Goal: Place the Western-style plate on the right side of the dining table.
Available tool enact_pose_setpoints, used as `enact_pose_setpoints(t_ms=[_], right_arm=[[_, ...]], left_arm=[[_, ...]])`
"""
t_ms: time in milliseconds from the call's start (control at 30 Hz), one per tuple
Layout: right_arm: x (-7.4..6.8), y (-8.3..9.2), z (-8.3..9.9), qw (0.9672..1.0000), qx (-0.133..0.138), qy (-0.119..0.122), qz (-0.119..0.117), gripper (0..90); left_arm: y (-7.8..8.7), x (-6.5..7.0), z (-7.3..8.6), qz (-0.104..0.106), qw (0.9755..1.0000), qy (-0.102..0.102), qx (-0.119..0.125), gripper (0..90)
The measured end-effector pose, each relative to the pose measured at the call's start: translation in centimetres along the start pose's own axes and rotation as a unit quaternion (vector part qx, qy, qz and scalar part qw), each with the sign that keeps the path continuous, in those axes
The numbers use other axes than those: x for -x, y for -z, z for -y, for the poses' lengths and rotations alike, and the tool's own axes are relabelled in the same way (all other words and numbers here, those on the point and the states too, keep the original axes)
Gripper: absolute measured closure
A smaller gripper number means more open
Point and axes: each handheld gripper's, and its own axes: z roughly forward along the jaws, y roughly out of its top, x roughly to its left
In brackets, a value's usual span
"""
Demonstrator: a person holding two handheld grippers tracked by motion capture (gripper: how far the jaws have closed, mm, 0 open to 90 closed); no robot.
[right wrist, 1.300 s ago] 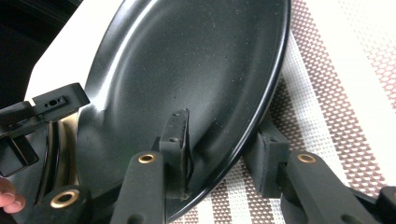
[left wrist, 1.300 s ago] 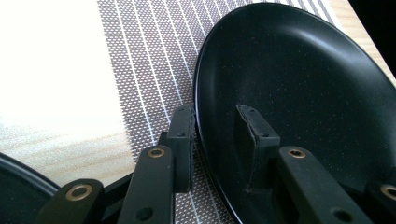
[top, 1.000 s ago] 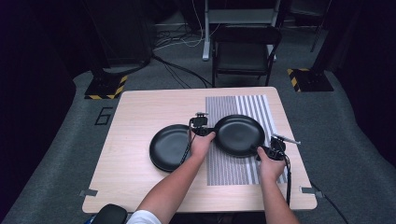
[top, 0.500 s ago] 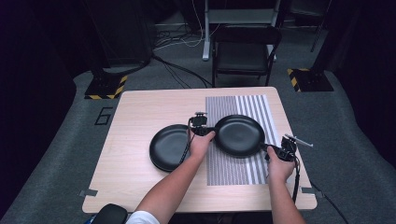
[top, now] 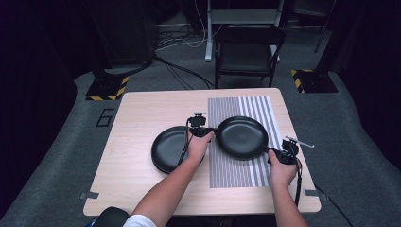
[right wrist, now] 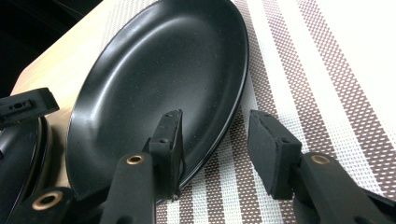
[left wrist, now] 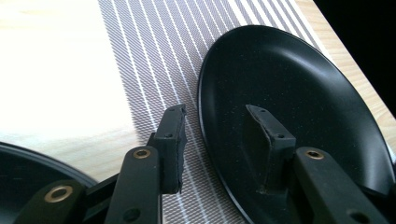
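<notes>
A black plate [top: 242, 137] lies on a brown-and-white striped placemat [top: 236, 175]. My left gripper [top: 203, 131] is at the plate's left rim. In the left gripper view, the left gripper [left wrist: 219, 149] is open and straddles the plate [left wrist: 299, 93] rim, one jaw over the mat and one over the plate's inside. My right gripper [top: 276, 152] is at the plate's near-right rim. In the right gripper view, the right gripper [right wrist: 217, 149] is open too, with the edge of the plate [right wrist: 159, 84] between its jaws.
A second black plate [top: 168, 151] lies on the bare wooden table [top: 137, 118] just left of the mat, under my left hand. A black chair [top: 248, 52] stands behind the table's far edge. Dark floor surrounds the table.
My right gripper has shifted slightly right and toward me, away from the plate's middle. The plates and my left gripper have stayed put.
</notes>
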Motion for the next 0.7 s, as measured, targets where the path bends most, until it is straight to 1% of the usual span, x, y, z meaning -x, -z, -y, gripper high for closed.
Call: enact_pose_setpoints(t_ms=[67,100,133,200,233,267,300,333,400,433,500,567,600,667,700], right_arm=[[-0.2,0.2,-0.1,0.9999,0.003,0.01,0.001,54.4],[-0.4,0.4,-0.2,0.9999,0.004,0.015,-0.001,54.0],[-0.4,0.4,-0.2,0.9999,0.004,0.015,-0.001,54.0],[-0.6,0.7,-0.3,0.9998,0.007,0.016,-0.008,53.5],[-0.9,0.9,-0.4,0.9996,0.009,0.025,-0.008,53.1],[-1.1,1.1,-0.4,0.9994,0.009,0.031,-0.009,52.7],[-1.2,1.2,-0.5,0.9992,0.01,0.038,-0.01,52.4],[-1.2,1.2,-0.5,0.9992,0.01,0.038,-0.01,52.4],[-1.7,1.6,-0.5,0.9986,0.012,0.05,-0.012,52.0],[-1.8,1.8,-0.5,0.9982,0.015,0.057,-0.014,51.9],[-2.0,2.0,-0.5,0.9972,0.015,0.072,-0.01,51.7],[-2.2,2.2,-0.5,0.9966,0.015,0.08,-0.009,51.7],[-2.2,2.2,-0.5,0.9966,0.015,0.08,-0.009,51.7],[-2.3,2.3,-0.5,0.9965,0.015,0.081,-0.015,51.6],[-2.3,2.5,-0.3,0.9959,0.015,0.088,-0.019,51.5]], left_arm=[[0.4,-0.2,-0.1,0.002,1.0,-0.002,0.002,58.1],[0.9,-0.4,-0.2,0.004,1.0,-0.002,0.009,57.9],[0.9,-0.4,-0.2,0.004,1.0,-0.002,0.009,57.8],[1.4,-0.5,-0.4,0.01,0.9998,0.001,0.016,57.7],[1.8,-0.5,-0.5,0.013,0.9997,-0.001,0.019,57.4],[1.8,-0.5,-0.5,0.013,0.9997,-0.001,0.019,57.2],[2.2,-0.5,-0.6,0.013,0.9997,-0.003,0.019,56.7],[2.2,-0.5,-0.6,0.013,0.9997,-0.003,0.019,56.6],[2.5,-0.5,-0.7,0.016,0.9996,-0.004,0.021,56.2],[2.9,-0.6,-0.7,0.018,0.9996,-0.008,0.02,56.1],[3.4,-0.7,-0.7,0.017,0.9995,-0.013,0.024,55.6],[3.6,-0.8,-0.7,0.016,0.9995,-0.015,0.024,55.5],[3.9,-0.9,-0.7,0.016,0.9994,-0.016,0.026,55.5],[4.4,-1.3,-0.6,0.015,0.9994,-0.018,0.026,55.4],[4.7,-1.5,-0.5,0.015,0.9994,-0.018,0.027,55.2]])
